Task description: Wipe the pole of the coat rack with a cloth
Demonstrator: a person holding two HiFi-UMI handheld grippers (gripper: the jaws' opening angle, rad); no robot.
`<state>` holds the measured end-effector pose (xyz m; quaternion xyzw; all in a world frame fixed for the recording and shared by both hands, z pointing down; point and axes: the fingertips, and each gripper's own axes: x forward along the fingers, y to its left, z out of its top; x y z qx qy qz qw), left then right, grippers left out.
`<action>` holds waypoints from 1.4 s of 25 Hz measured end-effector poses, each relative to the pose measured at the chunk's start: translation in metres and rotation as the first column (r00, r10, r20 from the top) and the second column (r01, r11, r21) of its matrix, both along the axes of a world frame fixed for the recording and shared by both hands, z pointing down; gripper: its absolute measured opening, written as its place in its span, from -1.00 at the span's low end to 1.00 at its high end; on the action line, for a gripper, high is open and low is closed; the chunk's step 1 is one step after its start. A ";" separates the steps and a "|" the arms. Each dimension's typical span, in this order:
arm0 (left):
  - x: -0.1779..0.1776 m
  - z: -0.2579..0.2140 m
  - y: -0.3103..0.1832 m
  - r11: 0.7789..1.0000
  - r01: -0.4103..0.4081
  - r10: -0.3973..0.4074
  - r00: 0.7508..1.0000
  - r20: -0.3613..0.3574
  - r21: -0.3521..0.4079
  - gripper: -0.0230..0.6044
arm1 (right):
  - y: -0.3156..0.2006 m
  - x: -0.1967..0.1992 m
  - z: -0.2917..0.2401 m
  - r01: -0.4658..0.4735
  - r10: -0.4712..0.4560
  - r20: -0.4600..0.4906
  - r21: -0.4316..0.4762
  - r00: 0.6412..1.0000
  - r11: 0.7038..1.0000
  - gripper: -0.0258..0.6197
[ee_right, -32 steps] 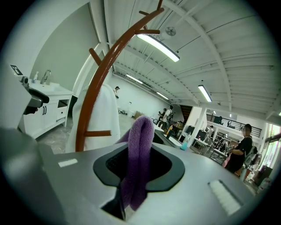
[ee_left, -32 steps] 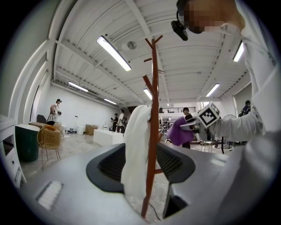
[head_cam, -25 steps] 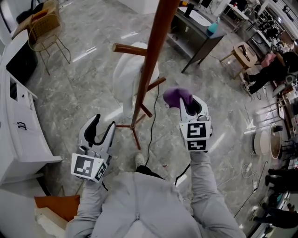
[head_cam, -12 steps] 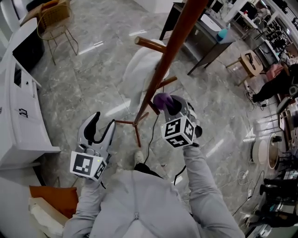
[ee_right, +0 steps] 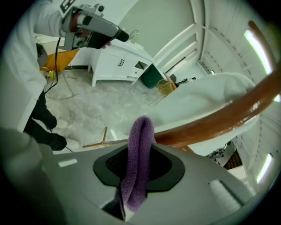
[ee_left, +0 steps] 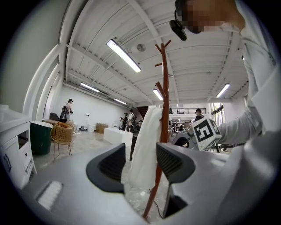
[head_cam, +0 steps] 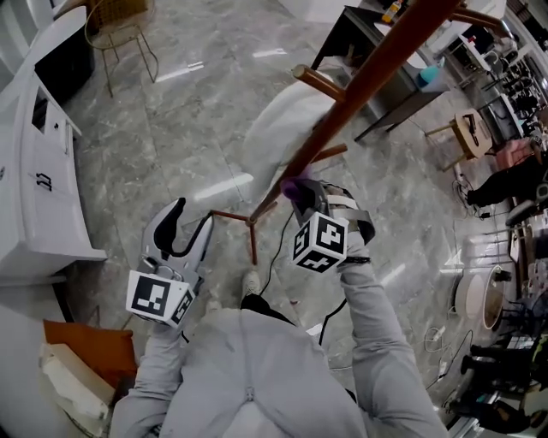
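Note:
The coat rack's brown wooden pole (head_cam: 360,90) slants across the head view, with its legs (head_cam: 250,224) on the floor. A white garment (head_cam: 278,128) hangs from one peg. My right gripper (head_cam: 297,190) is shut on a purple cloth (head_cam: 299,187), which presses against the lower pole. In the right gripper view the cloth (ee_right: 137,162) stands folded between the jaws with the pole (ee_right: 219,119) just behind it. My left gripper (head_cam: 187,224) is open and empty, held low to the left of the rack. In the left gripper view the pole (ee_left: 164,114) and garment (ee_left: 145,147) stand ahead of its jaws.
A white cabinet (head_cam: 34,171) runs along the left. A wire chair (head_cam: 120,26) stands at the back left. A dark table (head_cam: 377,60) is beyond the rack, and a black cable (head_cam: 276,248) trails over the marble floor. People (head_cam: 501,175) sit at the far right.
My right gripper has carried the purple cloth leftward and onto the pole's lower part. The left gripper has stayed low and open.

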<state>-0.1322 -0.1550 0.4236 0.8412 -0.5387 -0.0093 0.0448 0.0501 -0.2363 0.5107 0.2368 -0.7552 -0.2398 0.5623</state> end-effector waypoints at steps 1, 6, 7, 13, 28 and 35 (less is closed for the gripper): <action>-0.001 0.001 0.000 1.000 0.002 -0.002 1.000 -0.002 -0.001 -0.17 | 0.001 -0.002 0.001 0.023 -0.023 -0.024 -0.012 0.999 1.000 -0.67; -0.006 0.004 0.001 1.000 0.005 -0.005 1.000 -0.010 -0.002 -0.17 | 0.011 -0.013 0.008 0.110 -0.118 -0.093 -0.090 0.989 0.990 -0.67; -0.007 0.004 0.001 1.000 0.005 -0.005 1.000 -0.011 -0.002 -0.17 | 0.014 -0.014 0.009 0.121 -0.131 -0.099 -0.100 0.987 0.988 -0.67; -0.011 0.005 0.001 1.000 -0.002 0.002 1.000 -0.010 -0.001 -0.17 | 0.028 -0.024 0.008 0.152 -0.163 -0.093 -0.119 0.982 0.981 -0.67; 0.008 -0.001 0.010 0.998 -0.058 0.058 0.998 -0.001 0.010 -0.17 | 0.080 -0.029 -0.005 0.199 -0.204 -0.056 -0.079 0.977 0.977 -0.67; 0.013 -0.003 0.015 0.997 -0.077 0.077 0.997 0.000 0.019 -0.17 | 0.098 -0.029 -0.016 0.206 -0.208 -0.050 -0.046 0.977 0.977 -0.67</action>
